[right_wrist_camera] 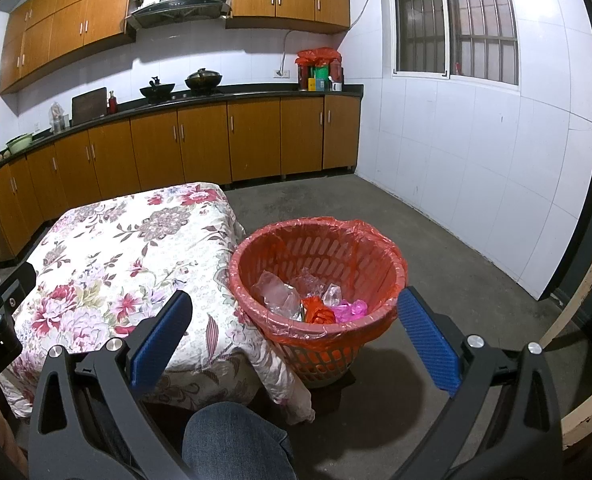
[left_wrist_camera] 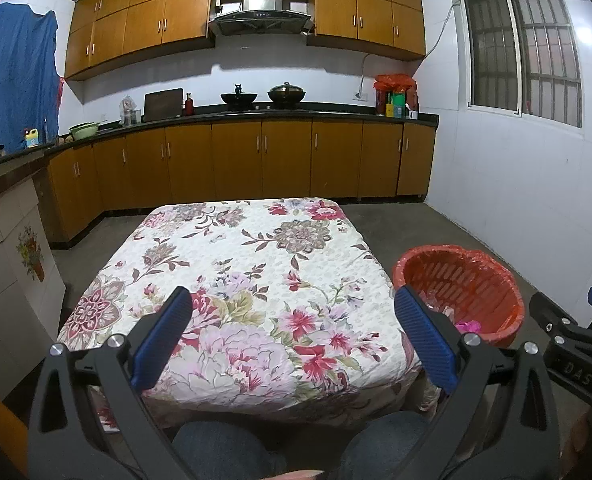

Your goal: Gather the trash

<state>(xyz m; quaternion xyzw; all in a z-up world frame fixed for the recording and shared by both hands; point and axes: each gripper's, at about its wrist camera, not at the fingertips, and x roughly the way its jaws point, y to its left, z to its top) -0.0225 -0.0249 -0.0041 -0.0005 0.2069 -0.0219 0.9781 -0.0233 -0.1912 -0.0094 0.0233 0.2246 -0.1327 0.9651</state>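
Note:
A red plastic basket (right_wrist_camera: 316, 248) lined with a red bag stands on the floor at the table's right side; it also shows in the left wrist view as the basket (left_wrist_camera: 456, 276). Inside lie crumpled clear plastic (right_wrist_camera: 275, 292), a red scrap (right_wrist_camera: 316, 312) and a pink scrap (right_wrist_camera: 350, 309). My left gripper (left_wrist_camera: 291, 336) hangs open over the near part of the floral tablecloth (left_wrist_camera: 235, 248), nothing between its blue pads. My right gripper (right_wrist_camera: 293, 334) is open just in front of the basket's near rim, also holding nothing. No loose trash shows on the cloth.
The table (right_wrist_camera: 135, 236) sits in a kitchen with wooden cabinets (left_wrist_camera: 235, 160) along the back. White tiled wall (right_wrist_camera: 476, 160) and bare concrete floor (right_wrist_camera: 456, 280) lie to the right. A person's knees in jeans (left_wrist_camera: 223, 452) are at the near edge.

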